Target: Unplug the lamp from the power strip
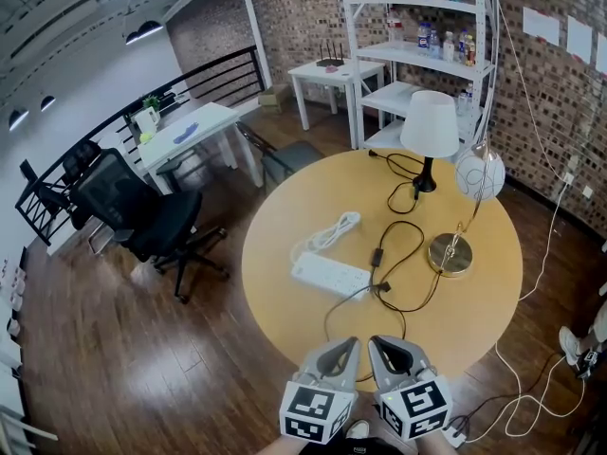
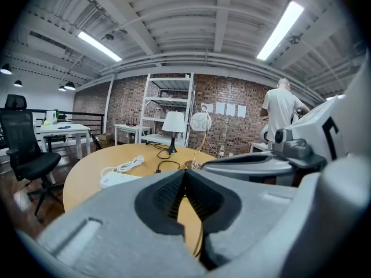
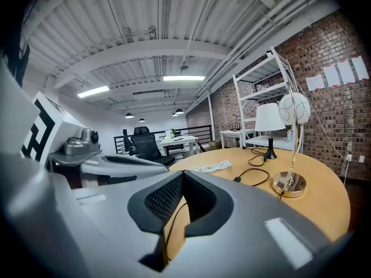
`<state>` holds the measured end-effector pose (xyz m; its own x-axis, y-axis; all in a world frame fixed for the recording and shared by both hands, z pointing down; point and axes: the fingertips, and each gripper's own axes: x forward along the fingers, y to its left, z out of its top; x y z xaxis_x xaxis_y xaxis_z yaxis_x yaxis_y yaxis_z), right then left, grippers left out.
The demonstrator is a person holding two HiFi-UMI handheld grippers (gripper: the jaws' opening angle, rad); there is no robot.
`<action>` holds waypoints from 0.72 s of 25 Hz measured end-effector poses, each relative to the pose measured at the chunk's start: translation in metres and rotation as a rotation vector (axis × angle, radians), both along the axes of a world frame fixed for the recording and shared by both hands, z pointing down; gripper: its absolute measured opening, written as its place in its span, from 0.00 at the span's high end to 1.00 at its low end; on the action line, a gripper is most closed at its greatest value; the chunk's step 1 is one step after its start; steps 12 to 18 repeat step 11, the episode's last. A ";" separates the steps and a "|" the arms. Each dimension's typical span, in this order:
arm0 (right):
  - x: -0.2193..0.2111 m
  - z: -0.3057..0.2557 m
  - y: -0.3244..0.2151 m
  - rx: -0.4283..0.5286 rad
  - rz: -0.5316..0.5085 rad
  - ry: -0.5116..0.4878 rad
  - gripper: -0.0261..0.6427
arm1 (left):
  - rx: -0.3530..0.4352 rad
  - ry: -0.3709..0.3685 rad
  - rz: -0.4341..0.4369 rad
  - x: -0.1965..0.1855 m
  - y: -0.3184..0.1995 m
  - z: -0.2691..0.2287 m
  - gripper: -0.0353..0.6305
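A white power strip (image 1: 330, 275) lies near the middle of the round wooden table (image 1: 285, 226), its white cord (image 1: 334, 229) coiled behind it. A black plug (image 1: 382, 287) sits at the strip's right end, and its black cable (image 1: 406, 240) loops off toward the lamps. A lamp with a white shade (image 1: 429, 124) stands at the far side. A globe lamp on a brass base (image 1: 450, 255) stands to the right. My left gripper (image 1: 347, 347) and right gripper (image 1: 379, 345) hover side by side over the near table edge, both shut and empty, well short of the strip.
A black office chair (image 1: 142, 211) stands left of the table, with white desks (image 1: 194, 131) behind it. White shelving (image 1: 417, 55) lines the brick wall. White cables (image 1: 531, 387) trail on the floor at right. A person (image 2: 282, 106) stands at the back in the left gripper view.
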<state>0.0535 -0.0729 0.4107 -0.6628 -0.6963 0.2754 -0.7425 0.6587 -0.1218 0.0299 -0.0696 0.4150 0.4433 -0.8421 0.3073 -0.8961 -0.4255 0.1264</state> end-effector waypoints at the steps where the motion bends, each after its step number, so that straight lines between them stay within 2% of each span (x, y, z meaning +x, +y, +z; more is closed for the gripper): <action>1: 0.000 0.000 0.000 -0.001 -0.001 0.001 0.96 | -0.001 0.001 0.000 0.000 0.000 0.000 0.94; 18: 0.002 0.003 -0.001 -0.011 0.003 0.007 0.96 | -0.009 -0.011 0.009 0.001 -0.001 0.000 0.94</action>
